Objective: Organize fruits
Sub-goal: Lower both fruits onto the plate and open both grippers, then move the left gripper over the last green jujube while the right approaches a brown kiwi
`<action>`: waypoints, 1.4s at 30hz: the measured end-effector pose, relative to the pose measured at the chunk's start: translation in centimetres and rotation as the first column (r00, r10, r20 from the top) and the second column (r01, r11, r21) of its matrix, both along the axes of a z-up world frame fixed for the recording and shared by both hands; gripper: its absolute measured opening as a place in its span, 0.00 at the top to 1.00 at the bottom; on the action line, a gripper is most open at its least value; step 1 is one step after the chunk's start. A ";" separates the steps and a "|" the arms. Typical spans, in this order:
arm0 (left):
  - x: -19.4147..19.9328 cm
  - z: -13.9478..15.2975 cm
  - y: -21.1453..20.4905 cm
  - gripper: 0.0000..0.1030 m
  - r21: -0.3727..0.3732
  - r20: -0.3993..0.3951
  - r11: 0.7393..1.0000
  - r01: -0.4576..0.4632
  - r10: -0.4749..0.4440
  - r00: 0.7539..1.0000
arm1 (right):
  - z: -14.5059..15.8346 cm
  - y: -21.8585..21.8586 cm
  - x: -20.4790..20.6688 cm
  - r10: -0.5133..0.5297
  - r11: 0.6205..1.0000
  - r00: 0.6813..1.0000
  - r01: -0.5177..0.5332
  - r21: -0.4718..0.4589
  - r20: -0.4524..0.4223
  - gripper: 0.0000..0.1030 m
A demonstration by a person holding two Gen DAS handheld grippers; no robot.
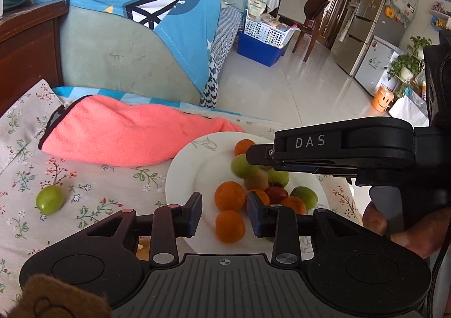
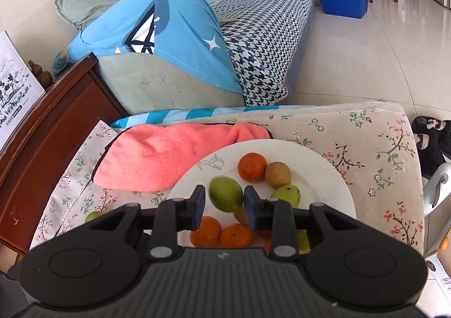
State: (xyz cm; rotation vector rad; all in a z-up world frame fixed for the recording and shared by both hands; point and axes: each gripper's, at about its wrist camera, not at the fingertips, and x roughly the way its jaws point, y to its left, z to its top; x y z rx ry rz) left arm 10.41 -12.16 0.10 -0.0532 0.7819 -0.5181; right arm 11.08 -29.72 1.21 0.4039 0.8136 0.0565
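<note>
White plate [image 2: 332, 177] on the floral cloth [image 2: 366, 131] holds oranges [image 2: 251, 167], green fruits and a brown one. Over its near half, the right gripper [image 2: 224, 199] has its fingers apart around a blurred green fruit [image 2: 226, 194], pads not pressing. Left gripper [image 1: 224, 213] hovers over the plate's near edge, fingers apart, an orange [image 1: 229, 226] below them. One green fruit [image 1: 49, 200] lies on the cloth well left of the plate, beyond a pink towel [image 1: 135, 134].

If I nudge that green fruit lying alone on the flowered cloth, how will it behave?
The green fruit looks round and smooth, so it would likely roll. The soft flowered cloth under it should slow it. Its glossy skin may slip between hard fingers.
</note>
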 end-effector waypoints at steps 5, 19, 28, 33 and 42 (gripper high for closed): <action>0.0 1.0 1.1 0.45 -0.012 0.020 0.999 -0.043 0.043 0.999 | 0.5 0.1 -0.3 0.006 1.000 1.000 -0.006 0.013 0.016 0.69; 1.1 3.2 5.0 0.39 0.020 0.035 0.988 -0.153 0.152 0.988 | 1.6 1.7 -0.9 0.083 0.996 0.996 -0.085 0.033 0.043 0.68; 1.7 4.2 7.8 0.36 0.057 0.038 0.976 -0.212 0.210 0.977 | 1.5 3.6 -1.3 0.154 0.988 0.987 -0.155 0.018 0.042 0.66; 2.3 4.6 9.9 0.35 0.078 0.034 0.961 -0.264 0.262 0.964 | 1.4 5.2 -1.6 0.219 0.976 0.975 -0.219 -0.002 0.041 0.65; 3.7 3.3 12.8 0.35 0.084 -0.023 0.940 -0.332 0.335 0.942 | 0.7 7.9 -2.0 0.350 0.936 0.936 -0.349 -0.034 0.025 0.65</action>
